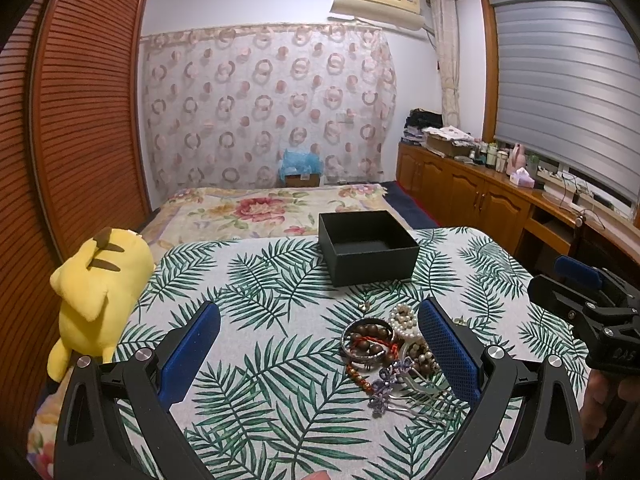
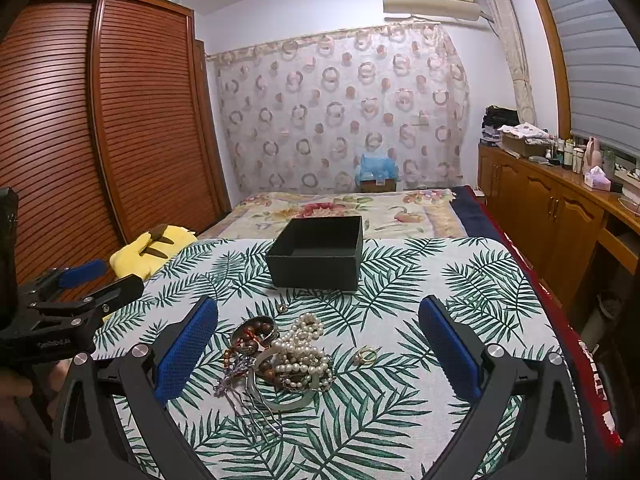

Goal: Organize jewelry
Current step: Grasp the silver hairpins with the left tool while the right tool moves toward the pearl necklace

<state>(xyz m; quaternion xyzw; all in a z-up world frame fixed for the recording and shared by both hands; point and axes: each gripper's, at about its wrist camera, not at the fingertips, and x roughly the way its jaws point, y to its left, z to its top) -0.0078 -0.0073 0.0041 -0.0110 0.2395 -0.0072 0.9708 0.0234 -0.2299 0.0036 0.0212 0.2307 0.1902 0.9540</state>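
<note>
A pile of jewelry [image 1: 390, 350] lies on the leaf-print cloth [image 1: 260, 300]: brown bead bracelets, a silver bangle, pearl strands, a purple hair comb. In the right wrist view the pile [image 2: 280, 360] sits low between the fingers, with a gold ring [image 2: 366, 356] to its right. An open, empty black box [image 1: 366, 246] stands behind it, also seen in the right wrist view [image 2: 318, 254]. My left gripper [image 1: 320, 312] is open, the pile beside its right finger. My right gripper [image 2: 318, 308] is open above the pile. Neither holds anything.
A yellow plush toy [image 1: 96, 292] lies at the cloth's left edge. A small pendant [image 1: 362, 306] lies between pile and box. Behind is a flowered bedspread [image 1: 260, 212]. Wooden cabinets [image 1: 460, 188] run along the right, a louvered wardrobe [image 1: 80, 120] on the left.
</note>
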